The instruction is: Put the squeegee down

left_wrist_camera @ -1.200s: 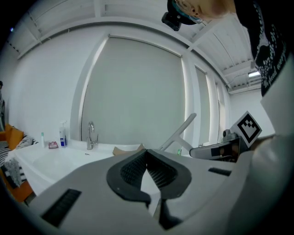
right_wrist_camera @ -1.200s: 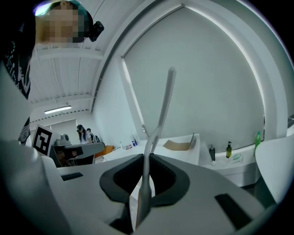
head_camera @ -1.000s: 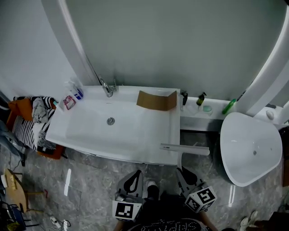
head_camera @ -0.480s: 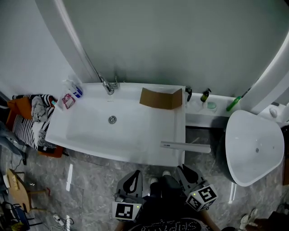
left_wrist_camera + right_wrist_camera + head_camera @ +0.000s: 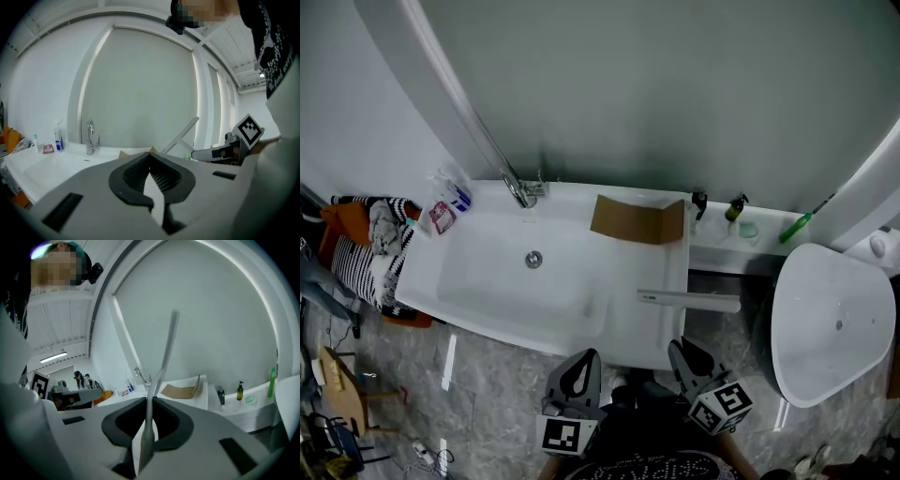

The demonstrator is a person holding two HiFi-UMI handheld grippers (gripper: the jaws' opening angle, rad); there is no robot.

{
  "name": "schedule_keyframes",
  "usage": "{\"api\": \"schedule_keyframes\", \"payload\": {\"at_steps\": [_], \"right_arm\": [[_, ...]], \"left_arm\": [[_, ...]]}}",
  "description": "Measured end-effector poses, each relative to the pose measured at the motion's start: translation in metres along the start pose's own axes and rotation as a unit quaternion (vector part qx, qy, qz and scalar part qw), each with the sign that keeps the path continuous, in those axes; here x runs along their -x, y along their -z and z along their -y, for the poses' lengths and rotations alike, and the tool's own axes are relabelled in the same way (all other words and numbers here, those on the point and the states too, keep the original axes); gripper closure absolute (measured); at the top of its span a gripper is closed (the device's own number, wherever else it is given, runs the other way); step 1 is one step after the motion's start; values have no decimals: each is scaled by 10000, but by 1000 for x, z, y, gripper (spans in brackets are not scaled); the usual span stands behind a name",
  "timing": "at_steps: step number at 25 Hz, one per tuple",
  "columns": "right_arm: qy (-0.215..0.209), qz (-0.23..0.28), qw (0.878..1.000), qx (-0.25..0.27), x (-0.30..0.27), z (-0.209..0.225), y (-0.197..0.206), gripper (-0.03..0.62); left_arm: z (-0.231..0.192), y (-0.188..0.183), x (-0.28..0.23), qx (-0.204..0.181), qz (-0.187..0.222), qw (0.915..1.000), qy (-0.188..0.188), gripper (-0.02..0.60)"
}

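Note:
The squeegee point(image 5: 689, 300) is a pale bar on a thin handle, and its blade lies crosswise above the right rim of the white sink point(image 5: 487, 281). My right gripper point(image 5: 682, 349) is shut on the handle, which rises from between its pads in the right gripper view as the squeegee handle point(image 5: 161, 366). The right gripper's own tips point(image 5: 149, 401) clamp the handle's lower end. My left gripper point(image 5: 585, 360) hovers at the sink's front edge, shut and empty; its tips point(image 5: 150, 157) meet. In the left gripper view the squeegee point(image 5: 180, 136) slants up to the right.
A faucet point(image 5: 520, 192) stands at the sink's back, with a folded cardboard piece point(image 5: 639, 221) on the back right. Small bottles point(image 5: 733, 208) and a green tube point(image 5: 797, 227) sit on the ledge. A white bowl point(image 5: 834, 328) is at the right, a clothes heap point(image 5: 366, 244) at the left.
Both grippers have moved forward toward the sink. The squeegee blade now hangs further in over the sink's right rim. The grip on the handle is unchanged.

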State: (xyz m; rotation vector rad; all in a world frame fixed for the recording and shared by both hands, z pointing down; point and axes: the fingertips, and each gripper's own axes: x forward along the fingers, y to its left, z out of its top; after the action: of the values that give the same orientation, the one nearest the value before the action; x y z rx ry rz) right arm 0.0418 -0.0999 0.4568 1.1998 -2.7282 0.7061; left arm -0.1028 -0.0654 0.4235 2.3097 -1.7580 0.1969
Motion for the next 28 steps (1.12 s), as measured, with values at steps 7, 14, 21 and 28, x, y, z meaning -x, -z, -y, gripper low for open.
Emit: {"api": "schedule_keyframes", "payload": {"at_steps": [7,14,21,28], "right_arm": [[-188,112,9997,-63,-25,34,-22,540],[-278,187,9984,-457,-40,63,-35,540],[-193,229,9981,-544,-43,71,-38,540],[34,289,9971,-708,-51,69,-40,540]], "left_arm": [[7,-11,-37,-162,145,9998,50,577],[11,-17,-61,-167,147,9997,-36,577],[15,-17,-76,-148,41,9999,76,577],[6,-27,-88,-151,121,9993,318,577]]}}
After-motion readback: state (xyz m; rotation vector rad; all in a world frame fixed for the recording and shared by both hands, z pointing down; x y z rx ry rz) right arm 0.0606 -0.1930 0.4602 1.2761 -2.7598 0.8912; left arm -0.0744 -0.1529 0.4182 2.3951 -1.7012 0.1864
